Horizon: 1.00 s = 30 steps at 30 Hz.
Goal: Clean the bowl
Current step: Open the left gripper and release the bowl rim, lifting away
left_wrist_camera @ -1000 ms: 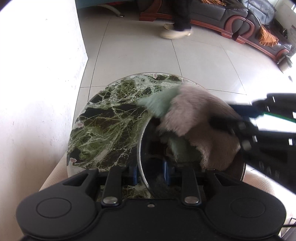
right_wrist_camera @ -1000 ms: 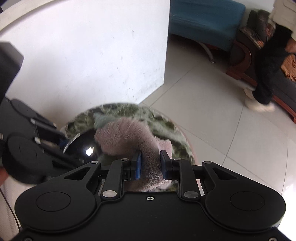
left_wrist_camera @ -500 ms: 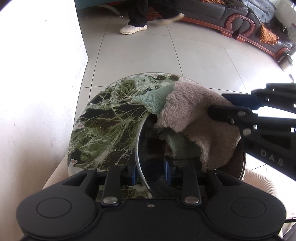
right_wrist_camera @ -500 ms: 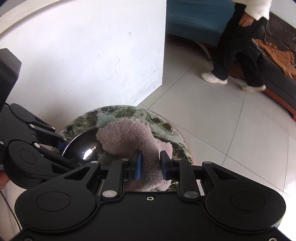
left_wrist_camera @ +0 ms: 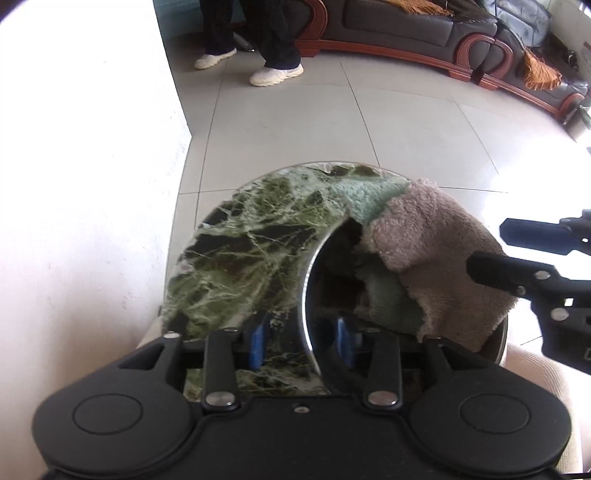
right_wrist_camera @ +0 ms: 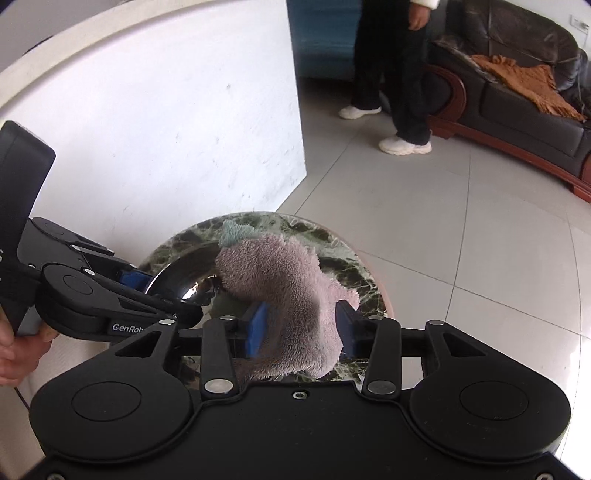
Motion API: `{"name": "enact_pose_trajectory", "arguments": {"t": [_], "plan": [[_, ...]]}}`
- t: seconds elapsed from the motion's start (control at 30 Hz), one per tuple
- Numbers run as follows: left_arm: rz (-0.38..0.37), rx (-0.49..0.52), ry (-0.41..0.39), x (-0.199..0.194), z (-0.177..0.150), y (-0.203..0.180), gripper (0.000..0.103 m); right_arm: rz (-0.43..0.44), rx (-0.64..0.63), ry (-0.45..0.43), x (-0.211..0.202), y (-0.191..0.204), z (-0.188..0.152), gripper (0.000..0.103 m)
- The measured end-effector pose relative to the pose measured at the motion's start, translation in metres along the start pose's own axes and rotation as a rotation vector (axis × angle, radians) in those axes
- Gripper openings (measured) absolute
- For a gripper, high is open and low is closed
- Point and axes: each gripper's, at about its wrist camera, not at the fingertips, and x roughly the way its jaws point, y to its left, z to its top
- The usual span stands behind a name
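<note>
Both just spread: left hand-held gripper (left_wrist_camera: 301,338) straddles the bowl (left_wrist_camera: 308,280) rim; right hand-held gripper (right_wrist_camera: 301,326) flanks the cloth (right_wrist_camera: 284,284), half-hiding bowl.

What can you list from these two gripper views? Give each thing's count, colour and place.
Bowl: one, shiny steel, on the table.
Cloth: one, pink and pale green, draped over the bowl's rim.
Table: one, round, green marble, beside the wall.
Wall: one, white, left of the table.
Sofa: one, dark leather with red wood trim, far side of the floor.
Throw: one, orange, on the sofa.
Bystander: one, dark trousers, white shoes, near the sofa.
Left gripper: black, blue fingers either side of the bowl's rim, just opened.
Right gripper: black, blue fingers either side of the cloth, just opened.
</note>
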Motion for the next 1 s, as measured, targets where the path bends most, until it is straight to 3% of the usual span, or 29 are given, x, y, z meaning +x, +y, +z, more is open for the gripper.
{"name": "enact_pose_trajectory", "arguments": {"t": [0.03, 0.2, 0.53, 0.7, 1.0], "plan": [[0.015, 0.012, -0.016, -0.003, 0.000, -0.001, 0.048, -0.003, 0.017, -0.014, -0.003, -0.001, -0.001, 0.056], [0.050, 0.045, -0.057, -0.016, 0.003, -0.004, 0.063, -0.039, 0.036, -0.076, -0.017, 0.005, -0.006, 0.076], [0.144, 0.082, -0.140, -0.069, -0.010, -0.007, 0.082, -0.163, 0.092, -0.247, -0.075, 0.020, -0.014, 0.101], [0.148, 0.062, -0.164, -0.100, -0.023, -0.012, 0.085, -0.210, 0.111, -0.311, -0.108, 0.033, -0.026, 0.103], [0.160, 0.018, -0.220, -0.134, -0.053, -0.019, 0.089, -0.183, 0.203, -0.292, -0.134, 0.055, -0.055, 0.103]]}}
